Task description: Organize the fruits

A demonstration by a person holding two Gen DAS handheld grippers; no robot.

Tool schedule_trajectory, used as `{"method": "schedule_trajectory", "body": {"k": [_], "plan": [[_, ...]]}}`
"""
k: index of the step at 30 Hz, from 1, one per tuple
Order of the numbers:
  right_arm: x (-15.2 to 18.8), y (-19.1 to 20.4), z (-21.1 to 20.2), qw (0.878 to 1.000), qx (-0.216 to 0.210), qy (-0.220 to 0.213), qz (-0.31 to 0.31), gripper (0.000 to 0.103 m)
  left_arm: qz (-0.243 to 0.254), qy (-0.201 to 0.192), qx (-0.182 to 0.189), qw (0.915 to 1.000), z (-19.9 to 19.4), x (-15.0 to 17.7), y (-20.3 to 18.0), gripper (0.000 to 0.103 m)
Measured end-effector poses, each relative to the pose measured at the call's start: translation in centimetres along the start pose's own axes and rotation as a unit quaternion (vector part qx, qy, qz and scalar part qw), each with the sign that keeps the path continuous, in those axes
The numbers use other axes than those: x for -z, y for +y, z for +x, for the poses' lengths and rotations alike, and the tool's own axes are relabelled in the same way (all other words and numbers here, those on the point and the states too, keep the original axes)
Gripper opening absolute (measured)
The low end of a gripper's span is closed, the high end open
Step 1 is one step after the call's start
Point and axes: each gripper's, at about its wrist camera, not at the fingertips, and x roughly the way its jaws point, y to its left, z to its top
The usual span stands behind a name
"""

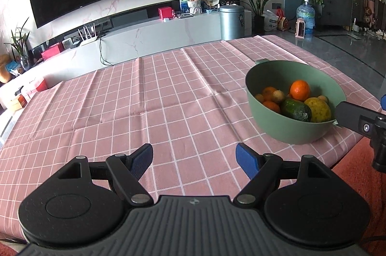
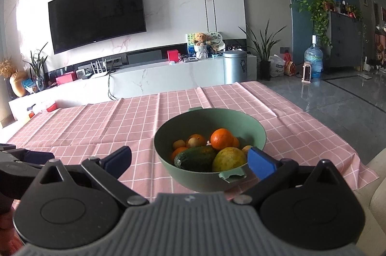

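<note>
A green bowl (image 2: 210, 174) sits on a table under a pink checked cloth (image 1: 144, 92), toward the cloth's right side and near its front edge. It has a small tab handle at the far rim and another at the near rim. Inside lie several fruits. A dark green avocado (image 2: 195, 158) lies on its side at the front, long axis running left to right and slightly tilted, its stem end pointing down-left in the right wrist view. Just right of it, touching, is a yellow-green mango (image 2: 229, 159), its long axis also roughly left to right. A big orange (image 2: 221, 139) sits on top behind them, and smaller oranges (image 1: 269, 97) and small tan round fruits pack the left and back.

The left gripper (image 1: 194, 159) hangs over bare cloth left of the bowl, fingers spread wide, holding nothing. The right gripper (image 2: 189, 160) faces the bowl from the near side, fingers spread wide and empty; its right blue pad (image 2: 261, 163) is beside the near handle, though I cannot tell if it touches.

Behind the table a dark TV (image 2: 96, 12) hangs on a marble wall above a long white console (image 2: 149, 80) with a teddy bear (image 2: 200, 39). A metal bin (image 2: 235, 66), potted plants (image 2: 264, 48) and a water bottle (image 2: 313, 60) stand on the grey tile floor.
</note>
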Motion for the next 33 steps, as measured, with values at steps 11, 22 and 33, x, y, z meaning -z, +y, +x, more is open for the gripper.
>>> {"method": "schedule_trajectory", "body": {"k": [11,22,33], "plan": [[0.21,0.63,-0.19,1.0,0.003,-0.003,-0.015,0.098,-0.002,0.004,0.0,1.0,-0.03,0.09,0.22,0.092],[0.19,0.65,-0.3,1.0,0.002,-0.004,-0.016,0.098,-0.002,0.003,0.001,1.0,-0.09,0.1,0.24,0.092],[0.2,0.7,-0.28,1.0,0.002,-0.003,-0.017,0.098,-0.002,0.003,0.001,1.0,-0.13,0.07,0.26,0.092]]}}
